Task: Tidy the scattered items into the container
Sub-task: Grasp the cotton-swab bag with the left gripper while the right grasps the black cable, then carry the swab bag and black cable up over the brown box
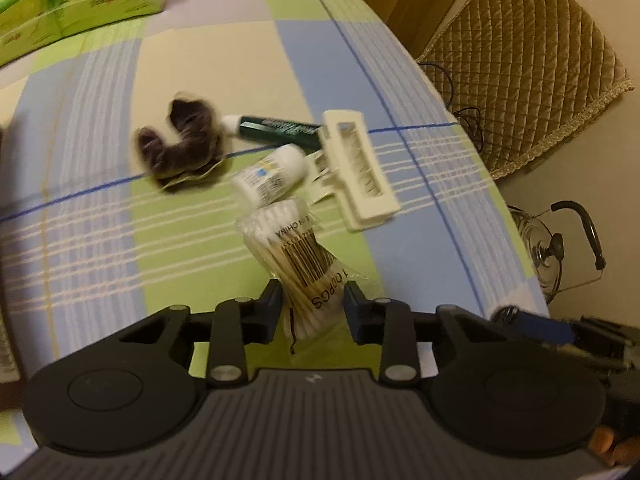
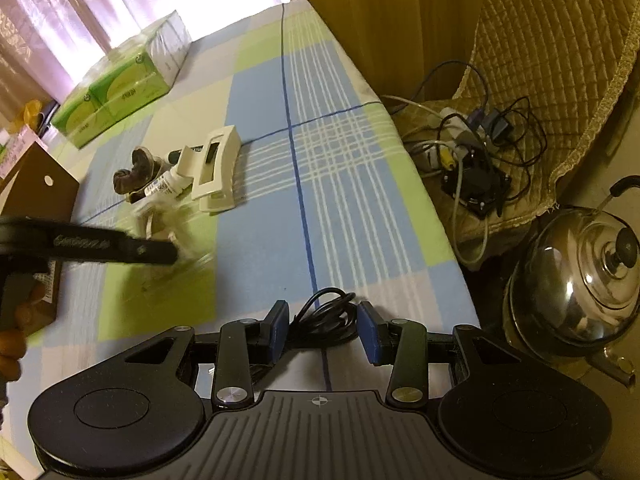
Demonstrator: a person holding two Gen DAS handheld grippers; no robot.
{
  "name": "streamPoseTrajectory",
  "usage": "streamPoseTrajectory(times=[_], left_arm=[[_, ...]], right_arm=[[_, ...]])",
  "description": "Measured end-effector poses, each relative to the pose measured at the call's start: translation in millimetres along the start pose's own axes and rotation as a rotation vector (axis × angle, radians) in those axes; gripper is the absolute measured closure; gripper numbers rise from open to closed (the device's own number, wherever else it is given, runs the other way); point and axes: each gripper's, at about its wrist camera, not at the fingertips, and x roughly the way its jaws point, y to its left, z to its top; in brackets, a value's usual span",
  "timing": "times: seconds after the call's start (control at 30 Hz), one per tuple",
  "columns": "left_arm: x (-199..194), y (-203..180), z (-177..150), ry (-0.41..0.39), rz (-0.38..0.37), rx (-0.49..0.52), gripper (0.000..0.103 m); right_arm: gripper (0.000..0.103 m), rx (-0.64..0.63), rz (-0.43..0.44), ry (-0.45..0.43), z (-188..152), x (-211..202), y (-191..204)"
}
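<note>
While the left gripper (image 1: 312, 300) clamps a cotton swab pack (image 1: 298, 256) above the plaid tablecloth (image 1: 200, 60), the right gripper (image 2: 322, 326) sits spread around a coiled black cable (image 2: 326, 318) at the near edge. Farther off lie a white bottle (image 1: 272, 174), green tube (image 1: 280, 130) and cream clip (image 1: 360, 168).
</note>
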Motion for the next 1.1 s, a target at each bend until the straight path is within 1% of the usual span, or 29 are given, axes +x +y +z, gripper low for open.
streamPoseTrajectory(times=[0.13, 0.27, 0.37, 0.43, 0.47, 0.5, 0.53, 0.57, 0.6, 0.63, 0.67, 0.73, 0.77, 0.83, 0.87, 0.9, 0.97, 1.03, 1.07, 1.1], left_arm=[[-10.8, 14.7, -15.6, 0.012, 0.008, 0.001, 0.075], [-23.2, 18.9, -32.9, 0.045, 0.017, 0.093, 0.075], [-32.5, 19.7, -43.0, 0.056, 0.051, 0.142, 0.074], [-39.1, 20.5, -44.1, 0.041, 0.064, 0.140, 0.068], [-42.3, 21.0, -43.3, 0.027, 0.067, 0.132, 0.057], [-44.5, 21.8, -42.2, 0.014, 0.070, 0.120, 0.050], [-45.4, 22.2, -40.2, 0.003, 0.071, 0.108, 0.049], [-45.1, 22.4, -37.6, -0.003, 0.071, 0.096, 0.049], [-43.7, 22.7, -34.6, -0.006, 0.071, 0.081, 0.049], [-41.1, 23.1, -31.7, -0.008, 0.073, 0.067, 0.049], [-37.5, 23.0, -28.9, -0.008, 0.075, 0.058, 0.049], [-29.0, 21.0, -24.8, -0.005, 0.083, 0.059, 0.054], [-25.3, 19.7, -24.5, -0.001, 0.090, 0.067, 0.058], [-19.5, 16.6, -26.6, 0.002, 0.100, 0.098, 0.067], [-17.3, 15.7, -28.9, 0.007, 0.100, 0.117, 0.076], [-16.3, 15.3, -31.9, 0.011, 0.096, 0.135, 0.078], [-17.3, 15.3, -38.8, 0.011, 0.096, 0.171, 0.082], [-20.0, 15.8, -45.5, 0.018, 0.102, 0.200, 0.082], [-21.7, 17.1, -48.5, 0.024, 0.104, 0.202, 0.082], [-23.5, 19.0, -51.3, 0.031, 0.107, 0.198, 0.082]], right_arm=[[0.059, -0.061, -0.005, -0.014, -1.6, 3.9, 7.1], [0.059, -0.182, -0.007, -0.045, -4.2, 12.2, 21.3], [0.059, -0.272, 0.028, -0.059, -3.9, 18.9, 31.9], [0.059, -0.285, 0.058, -0.068, -1.4, 19.5, 36.8], [0.055, -0.277, 0.064, -0.070, 0.5, 18.8, 38.5], [0.025, -0.264, 0.067, -0.073, 2.3, 17.4, 39.0], [0.010, -0.244, 0.061, -0.082, 3.4, 15.0, 39.0], [0.005, -0.222, 0.052, -0.105, 3.7, 11.4, 38.3], [0.005, -0.211, 0.058, -0.116, 4.5, 8.8, 37.6], [0.005, -0.206, 0.056, -0.100, 5.1, 8.8, 37.4], [0.005, -0.201, 0.036, -0.078, 5.3, 10.4, 37.6], [0.018, -0.194, 0.017, -0.053, 3.7, 12.2, 37.6], [0.027, -0.190, 0.019, -0.034, 2.4, 14.0, 37.4], [0.029, -0.173, 0.017, -0.004, -1.5, 17.7, 35.9], [0.035, -0.172, 0.018, 0.000, -3.8, 18.8, 35.8], [0.047, -0.176, 0.023, 0.001, -5.9, 19.6, 36.5], [0.048, -0.204, 0.031, -0.003, -8.6, 21.5, 40.0], [0.050, -0.252, 0.021, -0.016, -10.4, 23.2, 45.0], [0.053, -0.278, 0.019, -0.023, -10.5, 24.6, 47.5], [0.053, -0.301, 0.019, -0.028, -10.2, 26.1, 49.6]])
